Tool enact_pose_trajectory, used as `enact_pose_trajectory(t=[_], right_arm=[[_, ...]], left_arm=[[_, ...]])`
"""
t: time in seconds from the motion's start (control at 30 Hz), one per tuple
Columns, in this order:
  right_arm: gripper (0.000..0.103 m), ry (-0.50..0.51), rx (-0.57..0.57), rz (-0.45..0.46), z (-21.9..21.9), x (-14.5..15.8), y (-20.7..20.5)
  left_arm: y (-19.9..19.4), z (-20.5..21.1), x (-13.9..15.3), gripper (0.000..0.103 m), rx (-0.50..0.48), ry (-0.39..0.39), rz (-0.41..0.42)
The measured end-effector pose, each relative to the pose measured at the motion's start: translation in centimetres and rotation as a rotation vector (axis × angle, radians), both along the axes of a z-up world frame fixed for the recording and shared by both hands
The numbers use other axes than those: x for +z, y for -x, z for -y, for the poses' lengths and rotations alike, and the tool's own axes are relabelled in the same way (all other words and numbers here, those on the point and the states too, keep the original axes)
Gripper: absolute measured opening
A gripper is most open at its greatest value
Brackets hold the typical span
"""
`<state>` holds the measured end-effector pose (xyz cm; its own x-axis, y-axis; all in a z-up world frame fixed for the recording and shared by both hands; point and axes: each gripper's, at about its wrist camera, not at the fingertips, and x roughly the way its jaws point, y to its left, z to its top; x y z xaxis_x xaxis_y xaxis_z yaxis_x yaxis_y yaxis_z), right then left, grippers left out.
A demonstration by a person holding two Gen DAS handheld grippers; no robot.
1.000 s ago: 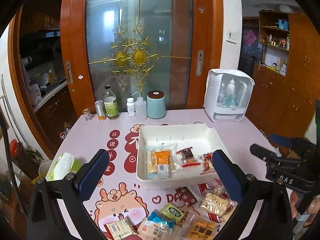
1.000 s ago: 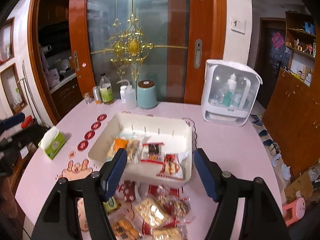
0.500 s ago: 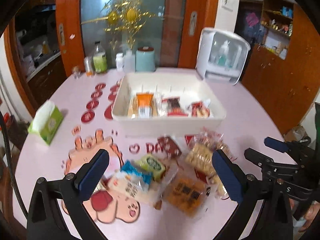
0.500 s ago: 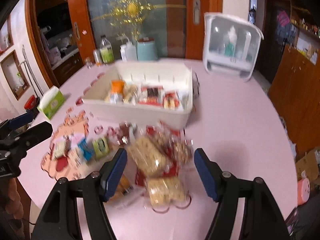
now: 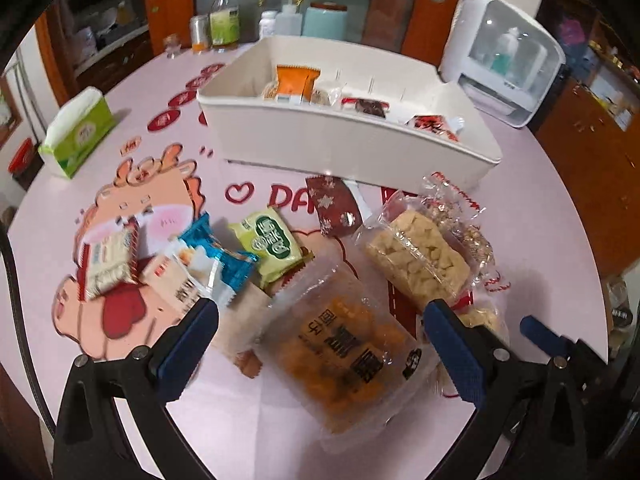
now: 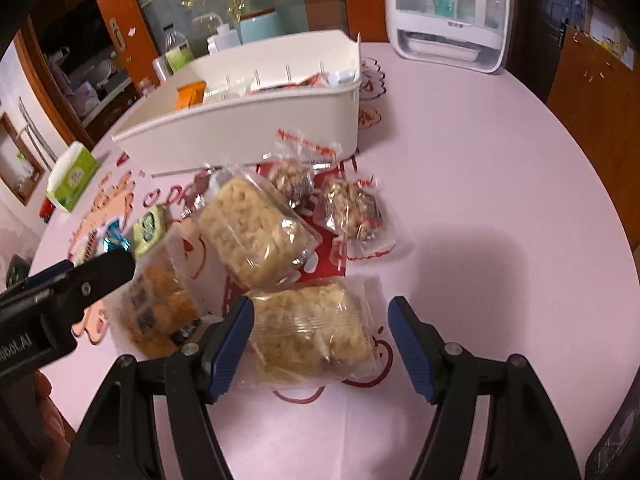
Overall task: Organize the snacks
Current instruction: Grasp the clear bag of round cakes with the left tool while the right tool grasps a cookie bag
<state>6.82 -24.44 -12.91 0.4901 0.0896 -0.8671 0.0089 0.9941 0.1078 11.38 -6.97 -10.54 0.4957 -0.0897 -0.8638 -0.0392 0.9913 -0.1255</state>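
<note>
A white bin (image 5: 352, 148) holds several snack packs on the pink table; it also shows in the right wrist view (image 6: 256, 128). Loose packs lie in front of it. My left gripper (image 5: 320, 344) is open, its jaws either side of a clear bag of orange snacks (image 5: 340, 356). My right gripper (image 6: 320, 340) is open around a clear pack of pale rice crackers (image 6: 312, 332). A second rice cracker pack (image 6: 256, 232), two nut clusters (image 6: 348, 208), a green pack (image 5: 272, 244) and a blue pack (image 5: 216, 256) lie nearby.
A green tissue box (image 5: 78, 132) sits at the left. Bottles and a teal jar (image 5: 324, 20) stand behind the bin. A white dispenser cabinet (image 5: 508, 56) is at the back right. The table edge curves close on the right.
Both grippers have dropped and moved forward toward the loose packs. The orange bag now lies between the left jaws, and the rice cracker pack between the right jaws.
</note>
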Motion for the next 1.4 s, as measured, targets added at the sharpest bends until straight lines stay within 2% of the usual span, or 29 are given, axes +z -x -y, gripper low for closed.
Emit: enact_pose_trajectory(t=[0.1, 0.17, 0.33, 0.47, 0.6, 0.73, 0.8, 0.97, 1.23, 1.4], right_arm=[[0.070, -0.001, 0.028, -0.015, -0.5, -0.8, -0.2], [0.078, 0.002, 0.041, -0.013, -0.8, -1.2, -0.1], [0.081, 0.022, 0.048, -0.004, -0.9, -1.8, -0.1], [0.089, 0.017, 0.035, -0.006, -0.5, -2.1, -0.2], [0.089, -0.009, 0.040, -0.020, 0.0, -2.3, -0.1], [0.089, -0.004, 0.062, -0.026, 0.2, -2.2, 0.3], [0.089, 0.002, 0.073, -0.029, 0.2, -2.2, 0.4], [0.089, 0.023, 0.102, -0.053, -0.7, -3.0, 0.5], [0.089, 0.028, 0.113, -0.051, -1.2, -3.3, 0.6], [0.089, 0.027, 0.117, -0.053, -1.2, -3.5, 0.8]], left_arm=[[-0.7, 0.2, -1.0, 0.102, 0.039, 0.010, -0.035], [-1.1, 0.3, -1.7, 0.102, 0.069, 0.022, -0.053], [-1.7, 0.2, -3.3, 0.102, 0.119, 0.025, -0.096], [-2.1, 0.3, -4.2, 0.102, 0.156, 0.002, -0.112], [-2.5, 0.3, -4.8, 0.102, 0.202, -0.012, -0.159], [-1.6, -0.3, -4.4, 0.102, 0.239, 0.019, -0.185], [-1.1, -0.3, -4.2, 0.102, 0.244, -0.006, -0.189], [-0.9, -1.1, -4.2, 0.102, 0.251, 0.022, -0.235], [-1.3, -1.5, -4.4, 0.102, 0.283, 0.058, -0.257], [-1.9, -0.3, -4.6, 0.102, 0.303, 0.019, -0.260]])
